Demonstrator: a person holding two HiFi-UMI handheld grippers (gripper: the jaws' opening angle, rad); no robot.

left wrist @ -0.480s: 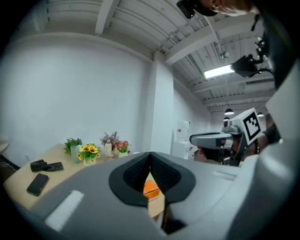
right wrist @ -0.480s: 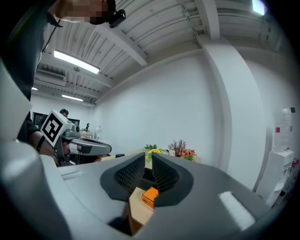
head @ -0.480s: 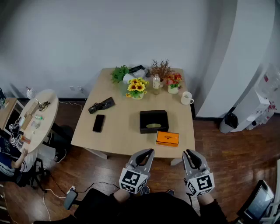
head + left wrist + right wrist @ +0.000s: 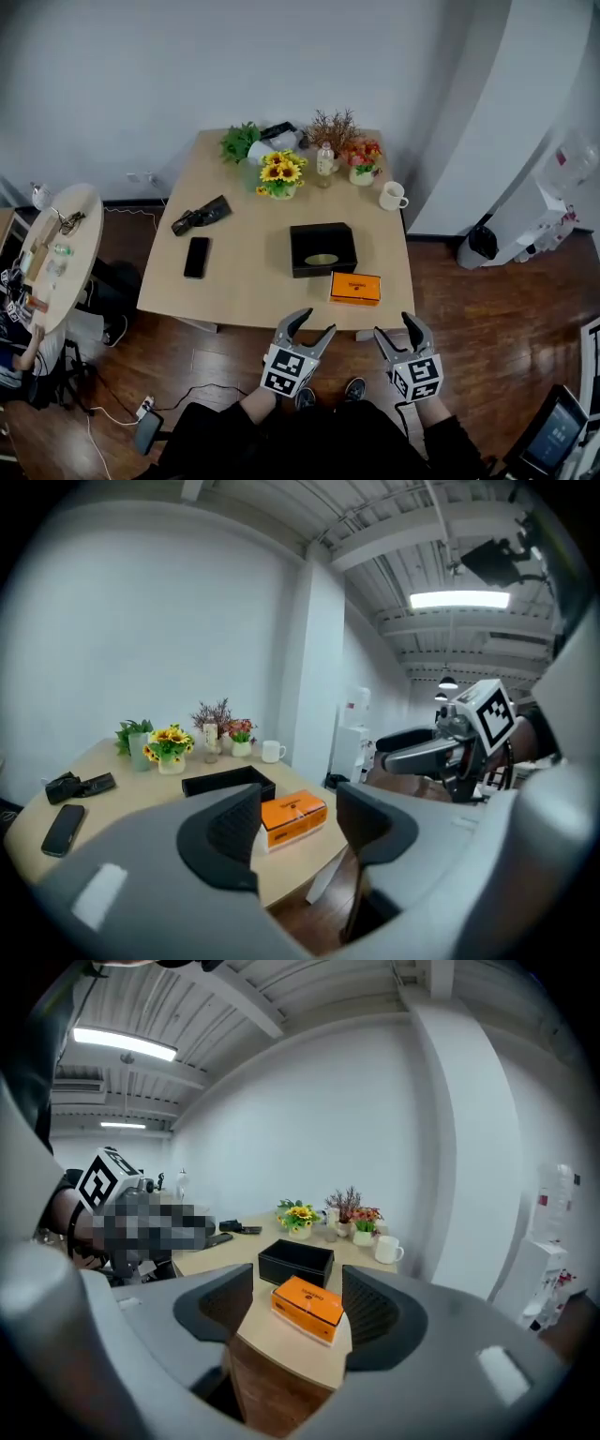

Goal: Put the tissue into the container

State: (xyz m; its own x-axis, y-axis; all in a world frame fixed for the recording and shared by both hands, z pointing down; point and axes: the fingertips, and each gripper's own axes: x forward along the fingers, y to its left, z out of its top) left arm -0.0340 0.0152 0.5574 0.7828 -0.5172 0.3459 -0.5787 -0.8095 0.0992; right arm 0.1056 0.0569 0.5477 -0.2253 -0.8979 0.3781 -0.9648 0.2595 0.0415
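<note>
Orange tissue box (image 4: 355, 288) lay beside the black container (image 4: 322, 249). The left claw (image 4: 312, 323) and right claw (image 4: 396, 328) still hovered open and empty at the counter (image 4: 244, 281) edge, so nothing was started.

Left gripper (image 4: 314, 324) and right gripper (image 4: 397, 329) held low in front of the body, both empty.
They sit side by side, well apart, jaws spread and pointing forward with nothing between the pads. Marker cubes (image 4: 288, 371) face up, and the forearms (image 4: 251, 406) run back toward the torso.

Table (image 4: 244, 286): tissue box (image 4: 355, 288); black container (image 4: 322, 270); phone (image 4: 196, 257); mug (image 4: 392, 196); sunflowers (image 4: 278, 175)
</note>
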